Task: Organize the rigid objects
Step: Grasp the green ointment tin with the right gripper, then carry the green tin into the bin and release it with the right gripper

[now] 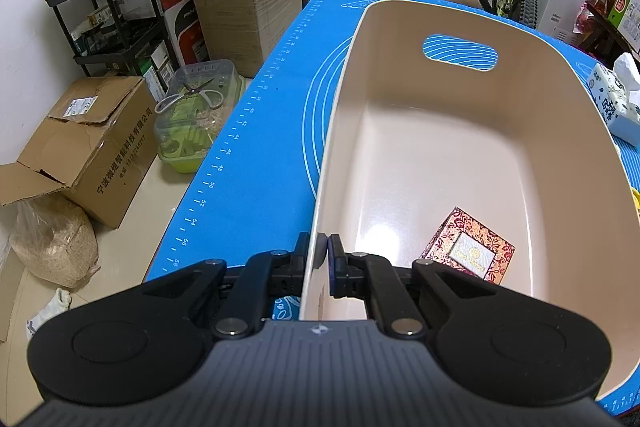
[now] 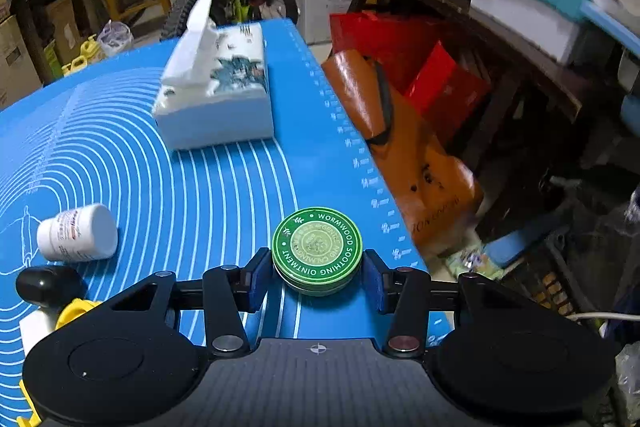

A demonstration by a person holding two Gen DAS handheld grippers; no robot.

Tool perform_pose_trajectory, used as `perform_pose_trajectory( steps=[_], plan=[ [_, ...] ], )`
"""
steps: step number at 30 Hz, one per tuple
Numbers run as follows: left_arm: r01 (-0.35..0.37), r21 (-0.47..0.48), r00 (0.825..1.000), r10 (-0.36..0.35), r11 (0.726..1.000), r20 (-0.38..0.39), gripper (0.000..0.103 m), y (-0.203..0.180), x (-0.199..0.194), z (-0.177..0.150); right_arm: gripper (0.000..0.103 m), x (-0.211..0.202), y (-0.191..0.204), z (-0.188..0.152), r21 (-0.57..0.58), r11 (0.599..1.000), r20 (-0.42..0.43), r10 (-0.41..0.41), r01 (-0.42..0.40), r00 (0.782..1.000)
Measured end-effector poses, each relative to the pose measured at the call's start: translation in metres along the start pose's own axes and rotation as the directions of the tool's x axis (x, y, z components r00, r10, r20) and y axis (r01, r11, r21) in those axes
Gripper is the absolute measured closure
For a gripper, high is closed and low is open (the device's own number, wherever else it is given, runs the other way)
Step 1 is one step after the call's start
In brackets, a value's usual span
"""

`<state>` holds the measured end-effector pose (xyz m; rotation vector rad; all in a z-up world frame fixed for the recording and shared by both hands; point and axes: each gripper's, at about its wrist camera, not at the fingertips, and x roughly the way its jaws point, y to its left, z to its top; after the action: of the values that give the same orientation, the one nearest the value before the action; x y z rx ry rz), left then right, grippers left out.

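Claw pads of the right claw were set wide on either side of the green tin, not yet clamped, near the table edge. Beside it, the tub wall was pinched by the left claw. An uneven squeeze could push the tin off the edge.

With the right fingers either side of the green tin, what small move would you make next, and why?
Probably close the right gripper on the tin: its fingers flank the tin, which looks still to be resting on the mat, with a slight gap on the right. The left gripper already pinches the bin wall, steadying it for the drop.
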<state>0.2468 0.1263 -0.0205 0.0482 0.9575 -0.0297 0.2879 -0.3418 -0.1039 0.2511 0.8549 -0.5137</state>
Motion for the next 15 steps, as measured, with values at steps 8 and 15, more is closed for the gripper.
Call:
perform_pose_trajectory(
  steps=[8,15],
  plan=[
    [-0.004,0.005,1.0,0.004,1.0,0.001,0.093,-0.001,0.0,-0.001,0.049,-0.038,0.012,0.012,0.025,0.997,0.106,0.065,-0.068,0.992],
    [-0.003,0.003,1.0,0.003,1.0,0.0,0.093,-0.003,0.001,-0.002,0.049,-0.076,0.049,0.015,-0.027,0.985,0.181,0.174,-0.172,0.968]
  ],
)
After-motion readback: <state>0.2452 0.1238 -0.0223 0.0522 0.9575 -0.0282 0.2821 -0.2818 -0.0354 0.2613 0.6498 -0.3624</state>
